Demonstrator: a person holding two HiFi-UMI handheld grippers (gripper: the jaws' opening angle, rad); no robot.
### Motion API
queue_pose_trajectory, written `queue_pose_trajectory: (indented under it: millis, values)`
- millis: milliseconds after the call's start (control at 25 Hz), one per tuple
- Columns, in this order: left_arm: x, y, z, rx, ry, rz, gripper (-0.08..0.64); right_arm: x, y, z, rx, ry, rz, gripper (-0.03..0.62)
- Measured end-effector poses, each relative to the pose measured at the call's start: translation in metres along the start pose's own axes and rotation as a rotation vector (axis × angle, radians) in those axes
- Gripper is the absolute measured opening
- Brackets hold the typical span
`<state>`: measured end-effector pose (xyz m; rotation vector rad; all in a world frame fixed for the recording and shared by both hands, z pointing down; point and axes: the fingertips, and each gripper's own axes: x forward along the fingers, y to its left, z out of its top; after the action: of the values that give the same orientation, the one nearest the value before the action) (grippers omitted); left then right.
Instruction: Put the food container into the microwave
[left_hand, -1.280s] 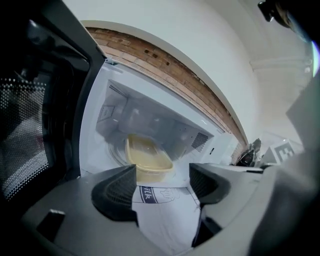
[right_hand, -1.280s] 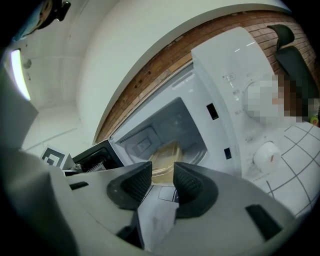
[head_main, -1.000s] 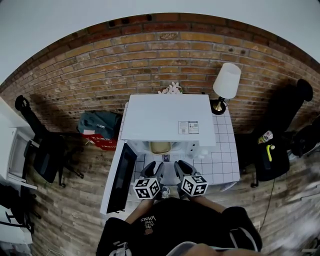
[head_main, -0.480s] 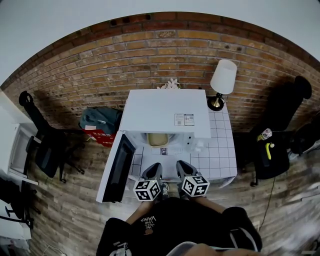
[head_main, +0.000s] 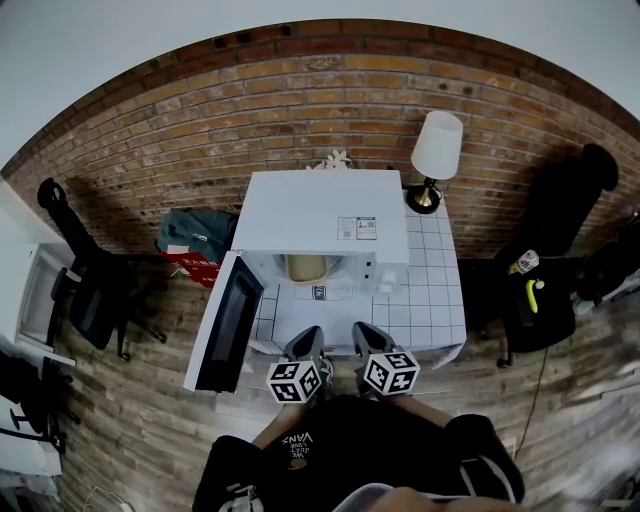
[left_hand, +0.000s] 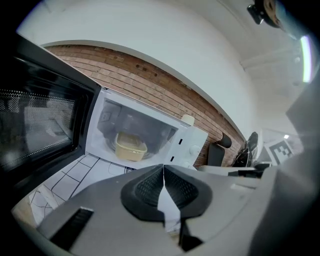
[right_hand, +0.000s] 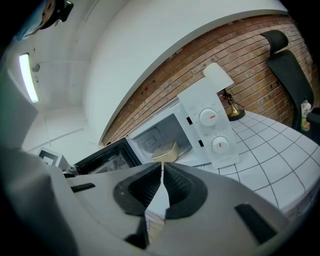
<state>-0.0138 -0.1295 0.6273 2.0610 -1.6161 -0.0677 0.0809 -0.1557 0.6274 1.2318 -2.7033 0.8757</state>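
Note:
The pale yellow food container (head_main: 305, 266) sits inside the white microwave (head_main: 320, 215), whose black door (head_main: 225, 322) hangs open to the left. The container (left_hand: 130, 145) shows on the turntable in the left gripper view, and also as a tan box (right_hand: 166, 151) in the right gripper view. Both grippers are held close to the person's body, back from the table's front edge. My left gripper (head_main: 308, 345) and right gripper (head_main: 362, 340) are shut with nothing in them, jaws touching at the tips.
A white tiled table (head_main: 435, 300) carries the microwave. A table lamp (head_main: 433, 160) stands at its back right corner. A brick wall (head_main: 200, 140) runs behind. A black chair (head_main: 90, 300) is at left, bags (head_main: 535, 300) at right.
The person has stepped back from the microwave: table and microwave sit farther up in the head view, and both grippers, still shut, are farther from the open door.

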Motion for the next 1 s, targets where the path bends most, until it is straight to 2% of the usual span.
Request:
queue_pose_trajectory:
  millis: [520, 1000]
  values:
    - [-0.012, -0.023, -0.009, 0.021, 0.010, -0.030, 0.014, -0.024, 0.000, -0.011, -0.013, 0.010, -0.004, 0.011]
    - [-0.021, -0.014, -0.004, 0.056, 0.045, -0.084, 0.014, -0.027, 0.011, -0.012, 0.017, -0.042, -0.080, 0.011]
